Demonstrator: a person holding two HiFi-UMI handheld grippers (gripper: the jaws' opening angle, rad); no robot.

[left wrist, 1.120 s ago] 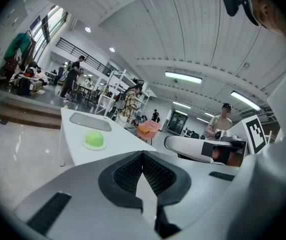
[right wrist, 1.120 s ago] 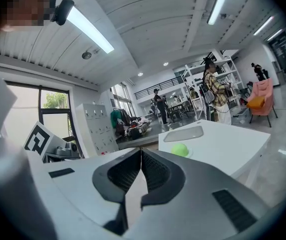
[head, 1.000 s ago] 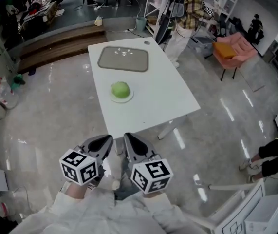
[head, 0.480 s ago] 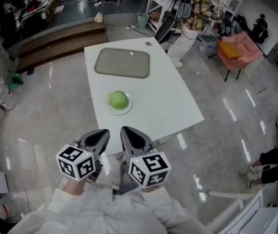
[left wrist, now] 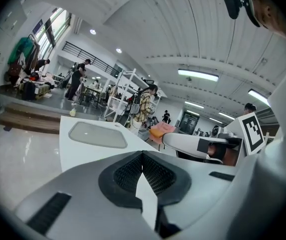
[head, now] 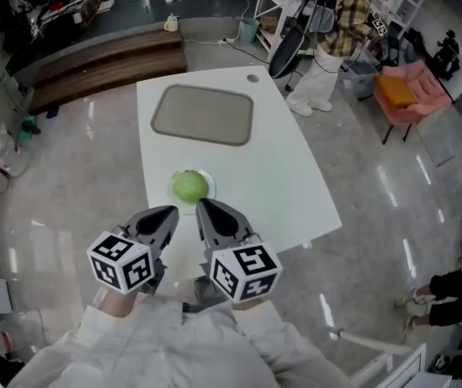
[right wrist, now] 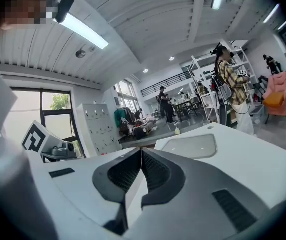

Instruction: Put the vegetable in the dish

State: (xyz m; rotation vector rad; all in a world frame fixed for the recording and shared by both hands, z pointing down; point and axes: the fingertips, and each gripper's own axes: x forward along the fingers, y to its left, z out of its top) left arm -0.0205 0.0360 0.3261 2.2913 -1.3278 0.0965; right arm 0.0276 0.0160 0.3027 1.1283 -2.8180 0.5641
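While you hold both tools low and close to your body, short of the white table's (head: 283, 176) near edge, neither has work to do yet. The left gripper (left wrist: 143, 154) has its jaws pressed together on nothing. The right gripper (right wrist: 141, 152) just beside it is likewise closed and empty. Both tips aim up the table, which reads as a ready stance before a reach rather than any grip.

Just past those tips, at the near end of the table, the green round vegetable (head: 189, 186) sits on a small white plate (head: 209, 186). The plate probably serves as its starting rest, placed where either tool can reach it first. The vegetable is close to a ball, perhaps a small cabbage or lettuce head. You get no clear long axis from it, and no view shows which way its stem or base points, so the approach angle should matter little. You will need to spread the jaws wide before closing on it.

Farther up, well apart from the vegetable, the grey tray (head: 204, 115) lies flat and empty. It is likely the dish meant, set clear for the drop.
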